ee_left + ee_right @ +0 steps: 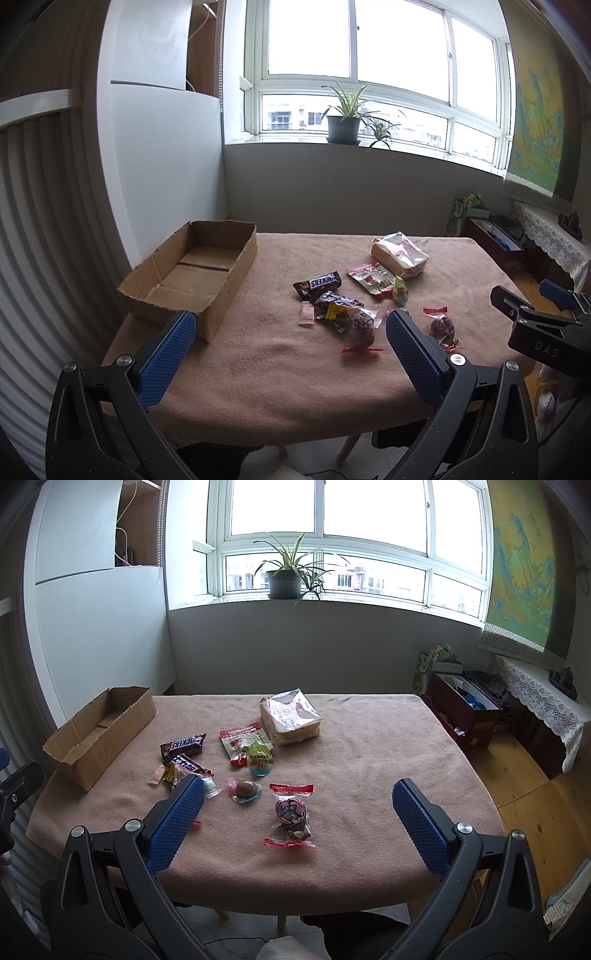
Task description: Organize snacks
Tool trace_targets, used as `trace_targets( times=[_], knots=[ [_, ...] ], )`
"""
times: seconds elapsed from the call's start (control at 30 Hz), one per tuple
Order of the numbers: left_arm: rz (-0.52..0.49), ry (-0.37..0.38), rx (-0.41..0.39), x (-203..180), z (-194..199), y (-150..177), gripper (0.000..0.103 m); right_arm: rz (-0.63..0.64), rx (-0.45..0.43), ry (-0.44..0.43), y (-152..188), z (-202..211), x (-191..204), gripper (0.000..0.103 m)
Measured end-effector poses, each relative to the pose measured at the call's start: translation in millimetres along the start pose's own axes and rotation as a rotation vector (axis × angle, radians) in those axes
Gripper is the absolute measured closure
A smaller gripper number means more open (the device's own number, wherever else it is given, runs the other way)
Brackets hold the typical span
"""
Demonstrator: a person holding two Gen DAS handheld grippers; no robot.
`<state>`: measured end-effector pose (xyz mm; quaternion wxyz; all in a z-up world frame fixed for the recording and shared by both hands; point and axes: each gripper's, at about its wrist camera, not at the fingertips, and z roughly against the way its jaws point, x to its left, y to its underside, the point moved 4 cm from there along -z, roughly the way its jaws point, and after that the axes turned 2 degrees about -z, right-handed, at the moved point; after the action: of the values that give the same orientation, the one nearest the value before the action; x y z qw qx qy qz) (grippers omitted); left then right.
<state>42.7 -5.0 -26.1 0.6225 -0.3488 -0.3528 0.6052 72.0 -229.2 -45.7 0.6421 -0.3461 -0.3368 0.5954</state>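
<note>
Cardboard box (pixel 192 273) sat at the table's left edge, open side up, nothing inside that showed. Left gripper (pixel 291 325) hovered above the near edge of the table (pixel 258 369), jaws spread wide, holding nothing. Snacks lay loose mid-table on the tan cloth, well apart from the box: Snickers bar (pixel 320 283) nearest it, a second dark bar (pixel 334 300) touching just below, a small pink sachet (pixel 306 314) beside that. Further right, a red-and-white packet (pixel 242 742), a bagged bread loaf (pixel 290 716) behind it, a green-topped egg-shaped sweet (pixel 260 762), and a red-trimmed wrapped cake (pixel 291 816) nearest the camera. Right gripper (pixel 299 797) hung over the near right part of the table, jaws likewise wide, empty. Potted plant (pixel 284 579) stood on the windowsill.
</note>
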Motion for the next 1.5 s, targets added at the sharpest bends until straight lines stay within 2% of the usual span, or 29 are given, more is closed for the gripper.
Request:
trace_targets(
  times=[1.5],
  knots=[
    [-0.007,0.007,0.018,-5,-6,3,0.001,0.0,0.016,-0.001,12,-8,-3,0.0]
  ],
)
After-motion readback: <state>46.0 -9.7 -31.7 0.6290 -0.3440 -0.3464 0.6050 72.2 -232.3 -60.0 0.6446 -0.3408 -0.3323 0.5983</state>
